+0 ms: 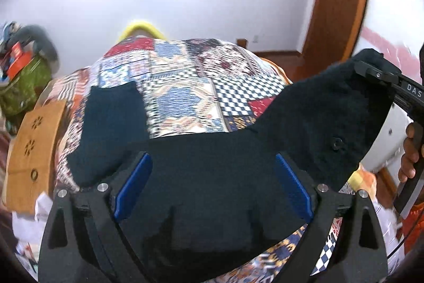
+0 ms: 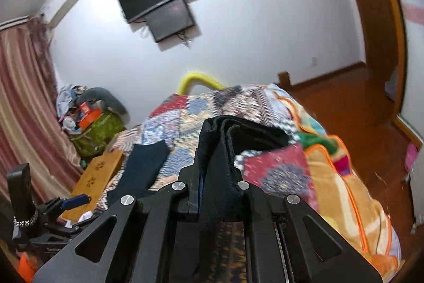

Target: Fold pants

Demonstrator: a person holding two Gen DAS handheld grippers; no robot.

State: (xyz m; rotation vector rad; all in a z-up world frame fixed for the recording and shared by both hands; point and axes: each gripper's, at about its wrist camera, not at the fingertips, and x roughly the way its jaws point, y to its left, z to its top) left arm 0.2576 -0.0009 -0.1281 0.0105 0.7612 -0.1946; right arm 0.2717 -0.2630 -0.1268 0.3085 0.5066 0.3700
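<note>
Item: dark pants [image 1: 201, 177], task garment, lying partly on the patchwork bedspread [image 1: 185, 86].
Position: one leg trails flat across the spread toward the far left; the waist end, with its button showing, is raised off the bed at the right.
Right gripper [image 2: 216, 150]: we see it pinching a bunched fold of the pants, fingers pressed tight on the cloth; in the left wrist view it holds the raised corner [image 1: 371, 62].
Left gripper [image 1: 212, 187]: fingers spread wide, blue pads [image 1: 133, 184] standing apart; cloth drapes between and over them, but we see no pad pressing on it.
Surroundings: wooden board [image 1: 34, 150] at the bed's left edge, wall screens [image 2: 159, 4], orange blanket [image 2: 344, 190] to the right.
Risk one: we judge the pants are borne by a single pinch; a pull could drag the cloth out of it.
Risk two: with the left fingers unclosed, the waistband may sag and fold crooked.
Risk three: the trailing leg may twist or catch on the board as we lift.
Risk four: thick bunching in the right grip may hide which layer we hold.
</note>
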